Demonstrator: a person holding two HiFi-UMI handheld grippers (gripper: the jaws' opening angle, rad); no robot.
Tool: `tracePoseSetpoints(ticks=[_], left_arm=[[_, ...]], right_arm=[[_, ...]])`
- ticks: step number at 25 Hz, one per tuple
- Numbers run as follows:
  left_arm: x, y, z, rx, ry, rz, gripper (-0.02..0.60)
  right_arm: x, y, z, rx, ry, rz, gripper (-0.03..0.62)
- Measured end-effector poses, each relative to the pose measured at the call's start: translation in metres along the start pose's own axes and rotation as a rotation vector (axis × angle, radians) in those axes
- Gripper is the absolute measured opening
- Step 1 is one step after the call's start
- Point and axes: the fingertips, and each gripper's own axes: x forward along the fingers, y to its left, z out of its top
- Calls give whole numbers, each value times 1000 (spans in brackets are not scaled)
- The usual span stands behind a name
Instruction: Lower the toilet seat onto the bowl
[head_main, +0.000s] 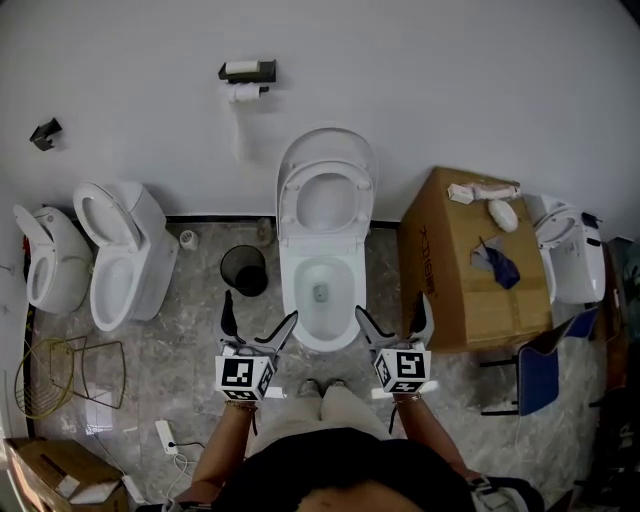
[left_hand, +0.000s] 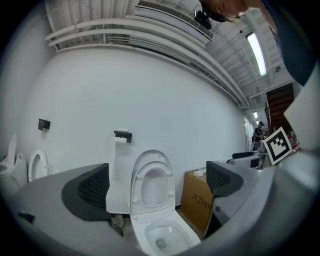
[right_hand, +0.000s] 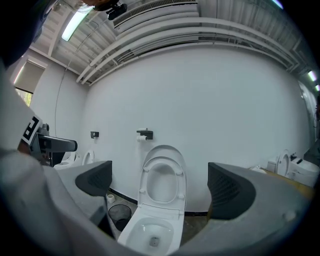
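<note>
White and untouched, the toilet seat (head_main: 326, 236) stood upright against its lid at the far wall, above the open bowl (head_main: 322, 342), so the lowering remained undone, with left gripper (head_main: 260, 316) and right gripper (head_main: 394, 312) both spread wide, empty, nearer.

Person in black top (head_main: 345, 468) and pale trousers (head_main: 325, 408) worked with twin handheld grippers.
The left gripper (head_main: 261, 308) and right gripper (head_main: 393, 306) were grey, with dark ribbed pads (left_hand: 88, 192) and a white cube (head_main: 243, 374) bearing black square markers.

White wall (head_main: 450, 80), marble floor (head_main: 190, 340)
</note>
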Motion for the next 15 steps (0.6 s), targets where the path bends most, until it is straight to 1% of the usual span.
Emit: tracePoseSetpoints(ticks=[6,12,15], left_arm=[[34,7,2,17,-9,-2,575],[77,12,14,37,-48,-7,575],[102,15,20,53,-70,-16,575]], right_arm=[[38,-19,11,-29,-25,25,583],[80,-39,15,18,-16,67,582],[105,-44,15,-1,-18,81,582]])
